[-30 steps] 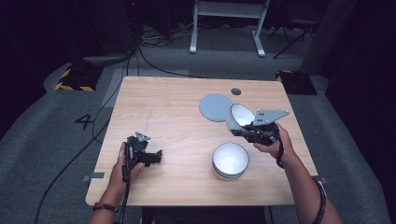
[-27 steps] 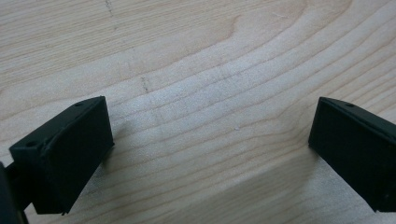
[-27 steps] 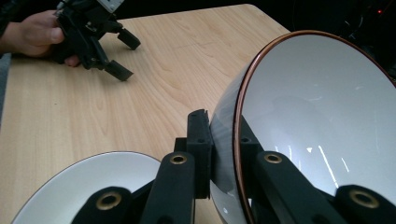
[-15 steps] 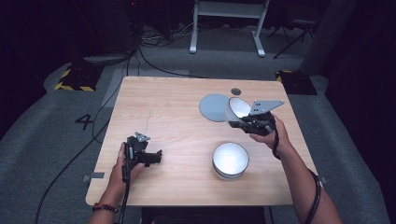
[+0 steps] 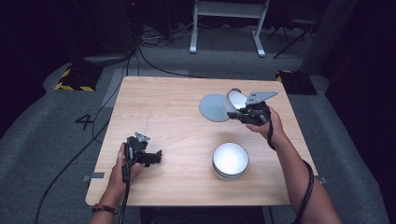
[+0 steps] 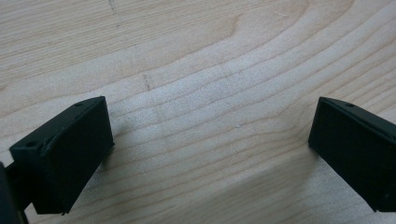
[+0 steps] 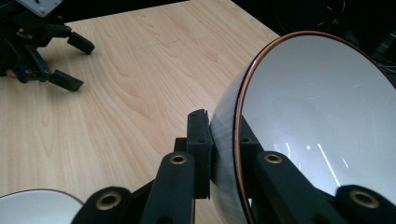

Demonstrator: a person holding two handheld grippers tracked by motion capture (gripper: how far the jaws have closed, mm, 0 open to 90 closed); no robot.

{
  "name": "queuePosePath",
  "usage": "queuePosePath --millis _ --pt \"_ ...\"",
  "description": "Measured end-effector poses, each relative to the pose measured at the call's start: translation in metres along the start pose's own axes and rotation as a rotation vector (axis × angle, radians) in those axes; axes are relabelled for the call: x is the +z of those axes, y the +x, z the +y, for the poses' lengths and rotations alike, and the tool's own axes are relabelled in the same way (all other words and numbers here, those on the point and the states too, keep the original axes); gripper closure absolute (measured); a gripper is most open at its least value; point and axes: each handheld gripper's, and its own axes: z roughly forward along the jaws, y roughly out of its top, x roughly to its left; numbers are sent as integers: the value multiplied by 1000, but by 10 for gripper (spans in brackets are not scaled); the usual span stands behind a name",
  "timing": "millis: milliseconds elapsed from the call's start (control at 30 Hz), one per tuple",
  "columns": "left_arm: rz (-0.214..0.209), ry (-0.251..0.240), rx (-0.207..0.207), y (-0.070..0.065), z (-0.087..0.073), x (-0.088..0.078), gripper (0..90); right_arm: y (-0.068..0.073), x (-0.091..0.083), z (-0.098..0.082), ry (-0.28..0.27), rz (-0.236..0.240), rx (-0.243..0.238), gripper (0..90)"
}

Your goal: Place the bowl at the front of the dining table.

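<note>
Carrying tilted bowl (image 5: 235, 101), wall pinched in right claw (image 7: 224, 154), just above grey disc (image 5: 214, 108) at far right of desk (image 5: 163, 107). Probably placing: level rim first, lower slowly onto disc. Left claw (image 6: 205, 154) spread wide, empty, near second bowl (image 5: 230, 160).

Wooden table (image 5: 177, 107) in middle, floor around. Flat round plate (image 5: 212, 108) at far right of tabletop. Tilted bowl (image 5: 235, 101) above plate's right edge, clamped in right gripper (image 5: 243, 112). Second bowl (image 5: 230, 160) upright, near right. Left gripper (image 5: 156, 157) near left, jaws apart, well apart from both bowls.
</note>
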Motion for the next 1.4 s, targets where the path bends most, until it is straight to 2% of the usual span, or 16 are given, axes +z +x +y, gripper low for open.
queuePosePath --millis 267,433,800,1000,1100,1200,1367,1400 --pt "0 0 0 0 0 0 0 -15 13 1 10 -14 20 825" --pt "0 0 0 0 0 0 0 -21 21 3 25 -22 15 825" --pt "0 0 0 0 0 0 0 -32 41 7 59 -46 18 825" --pt "0 0 0 0 0 0 0 -39 51 7 77 -49 34 825" --pt "0 0 0 0 0 0 0 -41 55 9 83 -50 32 825" --pt "0 0 0 0 0 0 0 -43 63 14 114 -64 10 825" --pt "0 0 0 0 0 0 0 -45 69 16 123 -59 6 825" --pt "0 0 0 0 0 0 0 -48 73 15 128 -59 18 825"
